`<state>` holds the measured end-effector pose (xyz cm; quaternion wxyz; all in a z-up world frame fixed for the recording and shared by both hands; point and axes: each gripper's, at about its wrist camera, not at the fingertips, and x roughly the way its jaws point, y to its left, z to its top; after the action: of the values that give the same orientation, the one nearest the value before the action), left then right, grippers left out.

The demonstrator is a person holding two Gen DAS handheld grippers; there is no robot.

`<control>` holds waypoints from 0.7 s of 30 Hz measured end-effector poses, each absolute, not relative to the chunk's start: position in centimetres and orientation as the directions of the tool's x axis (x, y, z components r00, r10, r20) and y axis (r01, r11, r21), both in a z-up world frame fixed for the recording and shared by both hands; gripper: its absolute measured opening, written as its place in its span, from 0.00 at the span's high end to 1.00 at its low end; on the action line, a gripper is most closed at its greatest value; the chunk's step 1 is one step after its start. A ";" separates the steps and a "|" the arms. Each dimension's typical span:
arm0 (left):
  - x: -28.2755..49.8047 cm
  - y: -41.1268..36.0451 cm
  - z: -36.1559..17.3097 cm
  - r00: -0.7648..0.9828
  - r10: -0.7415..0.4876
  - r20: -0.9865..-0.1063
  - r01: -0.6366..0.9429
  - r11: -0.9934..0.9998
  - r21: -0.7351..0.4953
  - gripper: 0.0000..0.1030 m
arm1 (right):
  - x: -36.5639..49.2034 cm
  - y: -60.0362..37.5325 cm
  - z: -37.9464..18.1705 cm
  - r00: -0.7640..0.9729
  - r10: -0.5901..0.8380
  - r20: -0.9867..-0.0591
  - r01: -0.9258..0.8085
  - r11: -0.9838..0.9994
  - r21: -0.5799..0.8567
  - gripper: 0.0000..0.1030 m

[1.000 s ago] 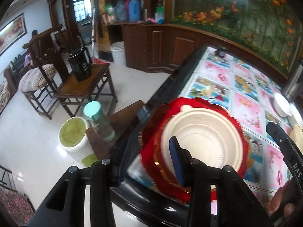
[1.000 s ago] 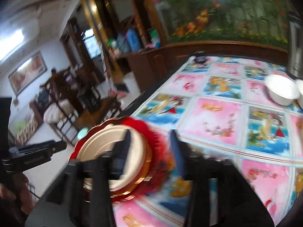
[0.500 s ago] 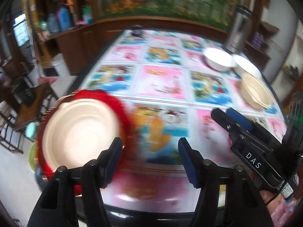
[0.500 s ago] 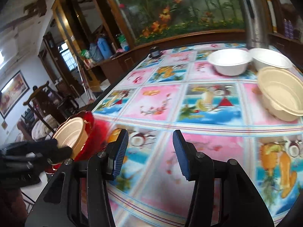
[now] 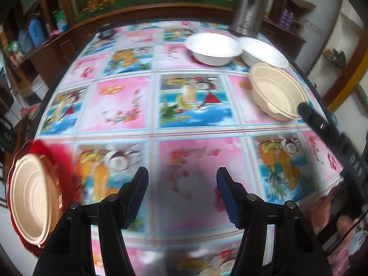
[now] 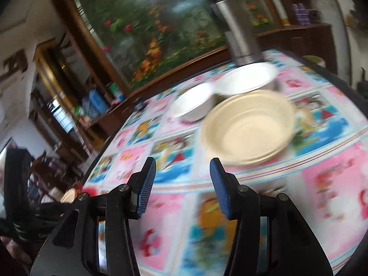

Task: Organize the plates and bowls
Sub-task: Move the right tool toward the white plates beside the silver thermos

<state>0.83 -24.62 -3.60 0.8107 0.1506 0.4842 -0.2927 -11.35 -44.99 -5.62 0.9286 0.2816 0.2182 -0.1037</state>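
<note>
A cream plate [image 5: 32, 197] lies stacked on a red plate [image 5: 62, 158] at the table's near left edge. My left gripper [image 5: 181, 184] hangs open over the tablecloth to the right of that stack, nothing between its fingers. A cream bowl [image 5: 276, 94] [image 6: 248, 128] sits at the right, with two white bowls [image 5: 212, 46] [image 5: 262, 51] behind it. My right gripper [image 6: 182, 172] is open and empty, pointing at the cream bowl from just short of its near rim; its body [image 5: 331, 135] shows at the right edge of the left wrist view.
A tall steel flask [image 5: 249, 7] [image 6: 237, 30] stands behind the white bowls. A small dark object [image 5: 105, 32] sits at the far left of the picture-print tablecloth [image 5: 188, 105]. Wooden cabinets and shelves ring the table.
My left gripper let go of the plate stack, opened and swung right over the cloth. My right gripper swept right from the stack to the cream bowl, still open.
</note>
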 end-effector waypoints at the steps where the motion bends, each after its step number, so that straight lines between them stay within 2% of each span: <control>1: 0.9 -25.3 -3.7 0.353 -0.328 -0.876 0.630 0.776 -0.037 0.40 | -11.8 -46.2 -5.5 0.880 -0.092 -0.466 0.338 0.810 0.480 0.52; 6: 3.0 -27.2 -3.7 0.357 -0.324 -0.876 0.605 0.795 -0.048 0.40 | -12.4 -50.6 -5.1 0.883 -0.091 -0.460 0.366 0.748 0.554 0.52; 13: 10.8 -29.1 -1.0 0.461 -0.313 -0.831 0.469 0.881 -0.072 0.39 | -5.8 -53.0 -2.8 0.912 0.138 -0.386 0.213 0.647 0.732 0.52; 15: 12.8 -29.8 -0.9 0.467 -0.306 -0.829 0.432 0.898 -0.088 0.31 | -2.4 -53.5 -2.5 0.891 0.211 -0.403 0.203 0.608 0.767 0.52; 21: 18.7 -31.9 -3.0 0.390 -0.308 -0.868 0.351 0.921 -0.169 0.31 | 4.5 -55.3 -3.8 0.800 0.255 -0.543 0.355 0.529 0.771 0.52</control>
<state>18.75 -31.90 -2.99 0.8334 0.0209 0.5157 -0.1977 4.47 -55.32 -3.85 0.8158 0.4843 0.3146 -0.0305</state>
